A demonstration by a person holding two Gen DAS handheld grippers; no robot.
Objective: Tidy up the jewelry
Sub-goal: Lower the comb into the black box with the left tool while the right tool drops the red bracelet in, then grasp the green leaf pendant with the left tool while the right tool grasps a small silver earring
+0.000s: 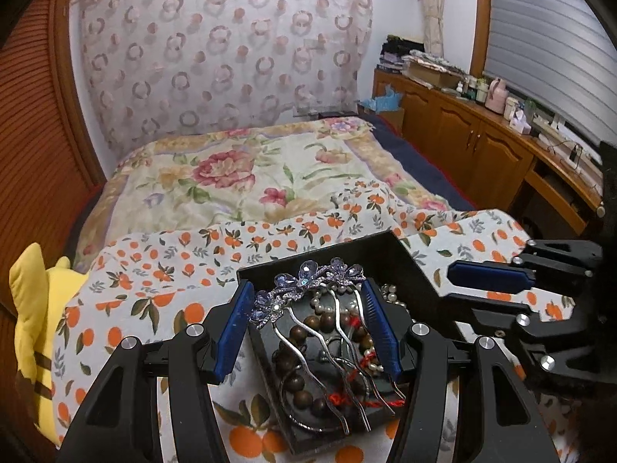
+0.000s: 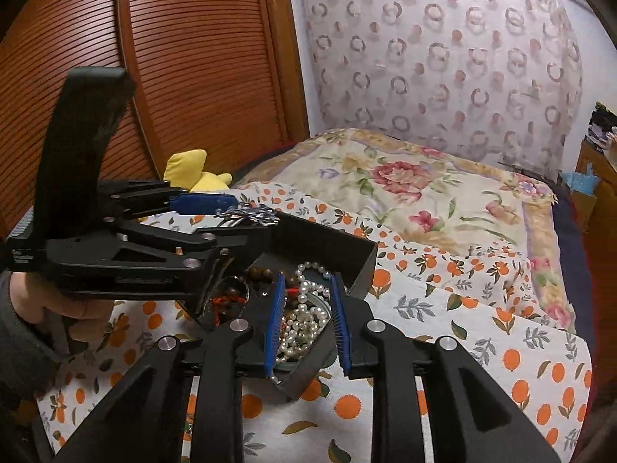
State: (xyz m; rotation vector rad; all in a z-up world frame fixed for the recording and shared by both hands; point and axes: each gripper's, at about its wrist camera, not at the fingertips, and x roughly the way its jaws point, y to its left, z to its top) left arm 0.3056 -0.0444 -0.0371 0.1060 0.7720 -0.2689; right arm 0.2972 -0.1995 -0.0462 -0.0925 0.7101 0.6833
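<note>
Resting on the orange-print cloth point(image 1: 162, 281) over the bed, one black box point(image 1: 401, 266) held all the jewelry and sat under both grippers. The left gripper point(image 1: 308, 324) stood about half open with the jewelled head of the hairpin point(image 1: 308, 281) between its pads; whether the pads pressed on it could not be told. The hairpin's long axis ran from that head, at the box's far end, back along the fingers towards the camera, its wavy prongs over the wooden beads point(image 1: 300, 347). The right gripper point(image 2: 306, 320) hung narrowly open over the pearls point(image 2: 304, 320), nothing clamped, the strand lying straight below and between its pads; this hand was the nearer to the pearls, the left nearer to the hairpin.

Count: one box; one jewelled hairpin, possibly two overlapping, prongs too tangled to settle; one string of wooden beads with red cord; one heap of pearls, strands not separable. One yellow plush point(image 1: 31, 308) lay beside the cloth.
</note>
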